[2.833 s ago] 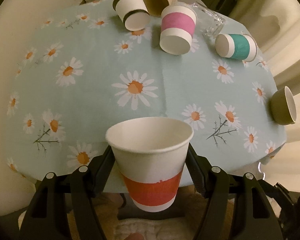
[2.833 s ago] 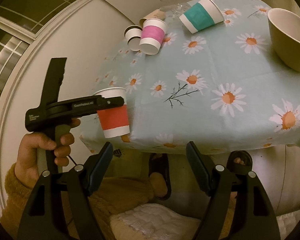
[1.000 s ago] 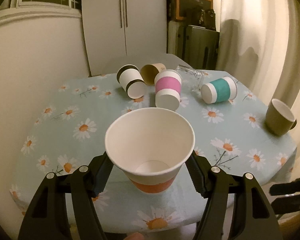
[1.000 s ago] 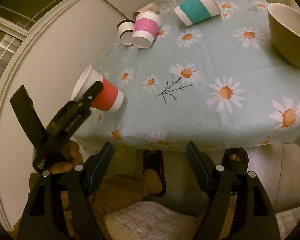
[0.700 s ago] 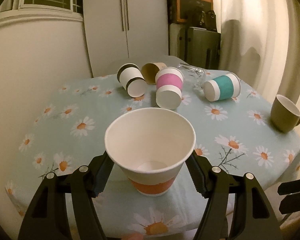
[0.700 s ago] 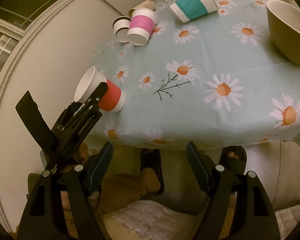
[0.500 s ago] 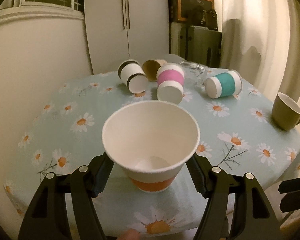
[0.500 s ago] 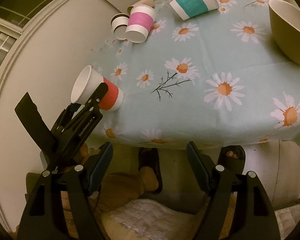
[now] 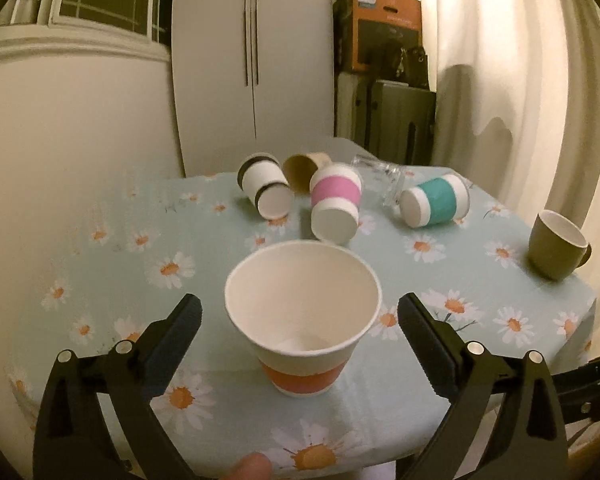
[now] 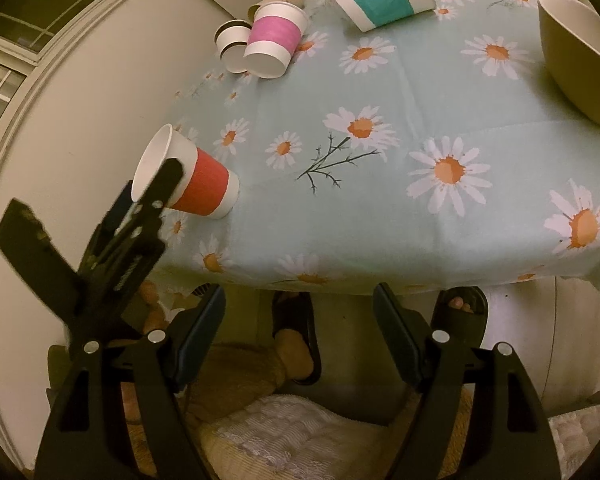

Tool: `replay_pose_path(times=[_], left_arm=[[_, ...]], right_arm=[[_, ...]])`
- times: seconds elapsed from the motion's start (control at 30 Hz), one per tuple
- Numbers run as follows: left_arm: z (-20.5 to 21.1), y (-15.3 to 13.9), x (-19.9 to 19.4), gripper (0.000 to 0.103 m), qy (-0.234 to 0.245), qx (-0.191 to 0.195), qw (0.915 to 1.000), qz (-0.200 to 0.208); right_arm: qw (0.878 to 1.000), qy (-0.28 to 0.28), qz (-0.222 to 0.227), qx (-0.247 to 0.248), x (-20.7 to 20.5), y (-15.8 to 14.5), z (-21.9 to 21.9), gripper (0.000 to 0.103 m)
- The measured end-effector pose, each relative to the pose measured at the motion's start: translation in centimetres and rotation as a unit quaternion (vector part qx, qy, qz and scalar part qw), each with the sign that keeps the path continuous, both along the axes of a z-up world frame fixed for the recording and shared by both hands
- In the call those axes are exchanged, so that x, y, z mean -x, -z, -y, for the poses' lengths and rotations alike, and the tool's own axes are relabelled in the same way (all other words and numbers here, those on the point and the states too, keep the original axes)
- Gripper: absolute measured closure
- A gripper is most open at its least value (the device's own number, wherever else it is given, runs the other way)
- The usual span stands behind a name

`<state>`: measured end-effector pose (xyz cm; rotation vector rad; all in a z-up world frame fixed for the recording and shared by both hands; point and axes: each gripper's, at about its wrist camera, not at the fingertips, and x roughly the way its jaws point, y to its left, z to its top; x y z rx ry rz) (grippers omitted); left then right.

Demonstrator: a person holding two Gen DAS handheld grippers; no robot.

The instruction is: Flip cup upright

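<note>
A white paper cup with a red band [image 9: 303,364] stands upright, mouth up, on the daisy tablecloth [image 9: 204,256] near the front edge. My left gripper [image 9: 300,332] is open, its fingers apart on either side of the cup with a gap to it. In the right wrist view the same cup [image 10: 188,178] stands at the table's left front corner, the left gripper [image 10: 156,188] beside it. My right gripper [image 10: 300,312] is open and empty, below the table's front edge.
At the back lie a black-banded cup [image 9: 266,190], a brown cup [image 9: 304,166], a pink-banded cup [image 9: 336,204], a clear glass [image 9: 380,178] and a teal-banded cup [image 9: 434,206]. An olive mug [image 9: 556,250] stands at the right edge. Feet in slippers [image 10: 296,344] show under the table.
The left gripper has opened and let go of the red-banded cup, which now stands on the table. The gripper has drawn back slightly. The right gripper has barely moved.
</note>
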<state>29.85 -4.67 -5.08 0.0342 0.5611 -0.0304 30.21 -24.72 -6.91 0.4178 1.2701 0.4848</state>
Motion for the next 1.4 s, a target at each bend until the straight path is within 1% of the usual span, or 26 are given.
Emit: replay_pose_path(times=[0.07, 0.27, 0.4, 0.5, 0.6, 0.63, 0.67, 0.77, 0.87, 0.9, 0.97, 1.17, 1.23, 1.3, 1.37, 1.4], left_arm=[[0.1, -0.6, 0.7, 0.007, 0.002, -0.008, 0.9999, 0.007], [-0.7, -2.8, 3.2, 0.007, 0.005, 0.001, 0.9998, 0.019], [-0.9, -4.0, 5.0, 0.007, 0.012, 0.0, 0.9997, 0.019], [-1.0, -4.9, 6.9, 0.007, 0.013, -0.007, 0.9994, 0.031], [-1.2, -5.7, 8.8, 0.007, 0.022, -0.006, 0.9992, 0.033], [-1.3, -5.9, 9.4, 0.007, 0.023, -0.007, 0.9991, 0.035], [-1.4, -6.1, 9.9, 0.007, 0.024, -0.007, 0.999, 0.037], [-1.5, -6.7, 11.6, 0.007, 0.025, -0.011, 0.9987, 0.043], [-1.5, -7.0, 13.0, 0.007, 0.025, -0.014, 0.9985, 0.046], [-1.5, -7.2, 13.7, 0.007, 0.028, -0.012, 0.9984, 0.047], [-1.5, -7.4, 14.8, 0.007, 0.028, -0.017, 0.9982, 0.051], [-1.8, -7.5, 18.1, 0.007, 0.032, -0.016, 0.9972, 0.065], [-2.2, -7.3, 18.9, 0.007, 0.031, -0.013, 0.9973, 0.066], [-2.8, -7.1, 19.7, 0.007, 0.028, -0.007, 0.9975, 0.065], [-3.4, -6.7, 20.3, 0.007, 0.025, 0.002, 0.9976, 0.064], [-3.7, -6.6, 20.6, 0.007, 0.023, 0.005, 0.9977, 0.064]], right_arm=[[1.0, 0.004, 0.001, 0.002, 0.1, 0.0, 0.2, 0.027], [1.0, 0.01, 0.011, 0.004, 0.5, -0.3, 0.4, 0.027], [1.0, 0.011, 0.021, 0.006, 1.0, -0.6, 0.3, 0.027], [0.999, 0.016, 0.029, 0.012, 1.5, -0.8, 0.2, 0.027], [0.999, 0.025, 0.044, 0.017, 2.3, -1.2, 0.3, 0.027], [0.998, 0.026, 0.051, 0.018, 2.7, -1.5, 0.3, 0.026], [0.998, 0.027, 0.057, 0.019, 2.9, -1.7, 0.3, 0.022], [0.995, 0.026, 0.087, 0.035, 3.9, -2.6, -0.3, 0.019], [0.99, 0.023, 0.124, 0.057, 5.1, -3.6, -1.2, 0.019], [0.989, 0.023, 0.137, 0.059, 5.6, -4.0, -1.4, 0.019], [0.986, 0.023, 0.155, 0.061, 6.5, -4.5, -1.8, 0.013], [0.976, 0.026, 0.206, 0.071, 10.0, -5.9, -2.4, 0.012], [0.971, 0.026, 0.226, 0.074, 11.5, -6.5, -2.6, 0.008], [0.963, 0.025, 0.255, 0.084, 13.4, -7.2, -2.9, 0.007], [0.954, 0.023, 0.281, 0.104, 14.9, -7.7, -3.3, 0.007], [0.947, 0.019, 0.298, 0.118, 15.8, -7.9, -3.7, 0.007]])
